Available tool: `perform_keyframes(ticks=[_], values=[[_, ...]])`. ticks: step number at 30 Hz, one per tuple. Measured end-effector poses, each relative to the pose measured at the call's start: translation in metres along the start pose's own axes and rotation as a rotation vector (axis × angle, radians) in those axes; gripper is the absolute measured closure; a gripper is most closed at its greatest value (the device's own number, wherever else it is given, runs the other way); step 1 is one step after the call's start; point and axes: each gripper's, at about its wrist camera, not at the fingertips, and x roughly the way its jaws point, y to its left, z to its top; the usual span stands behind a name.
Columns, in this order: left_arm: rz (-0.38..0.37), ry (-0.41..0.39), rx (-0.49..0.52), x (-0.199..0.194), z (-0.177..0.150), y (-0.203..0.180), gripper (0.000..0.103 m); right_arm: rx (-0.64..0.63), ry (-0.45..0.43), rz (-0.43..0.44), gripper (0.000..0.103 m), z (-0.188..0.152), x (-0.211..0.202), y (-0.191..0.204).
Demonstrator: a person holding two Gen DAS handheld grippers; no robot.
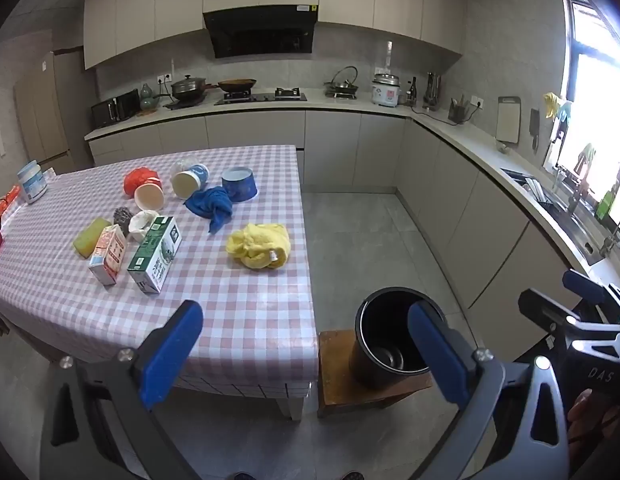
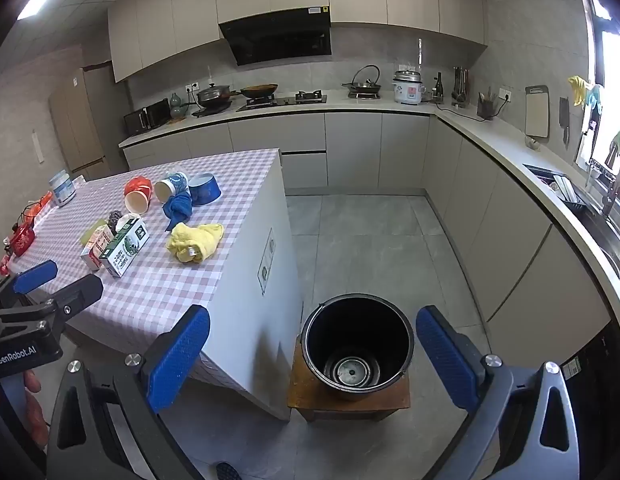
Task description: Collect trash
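kitchen with a table (image 1: 238, 312) under a pink checked cloth, seen from both wrists. left gripper (image 1: 306, 356) hangs above the table's near corner, jaws spread wide, nothing between the pads; right gripper (image 2: 313, 356) hangs over the bin (image 2: 358, 344), jaws likewise released and bare. each gripper appears at the edge of the other's view. the bin, black and round, stands on a low wooden stool (image 2: 350, 400) on the floor just beside the table's end; a metal disc shows at its bottom. trash lies on the cloth: a green carton (image 1: 156, 254) and a red-and-white carton (image 1: 109, 256) upright side by side, an orange cup (image 1: 144, 192) and a blue-printed cup (image 1: 190, 182) both on their sides, a crumpled white scrap (image 1: 144, 222), a yellow sponge (image 1: 90, 236). nearby are a blue cloth (image 1: 212, 206), a yellow cloth (image 1: 259, 245), a blue round tin (image 1: 239, 184) and a white jar (image 1: 32, 181) at the far left edge. counters with a stove (image 1: 262, 96) run along the back wall.
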Motion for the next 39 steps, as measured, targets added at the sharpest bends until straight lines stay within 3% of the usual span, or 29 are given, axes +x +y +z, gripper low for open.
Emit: perform_keyframes(ticks=[39], values=[[-0.015, -0.013, -0.019, 0.001, 0.000, 0.003, 0.000, -0.003, -0.029, 0.012, 0.000, 0.011, 0.000, 0.008]])
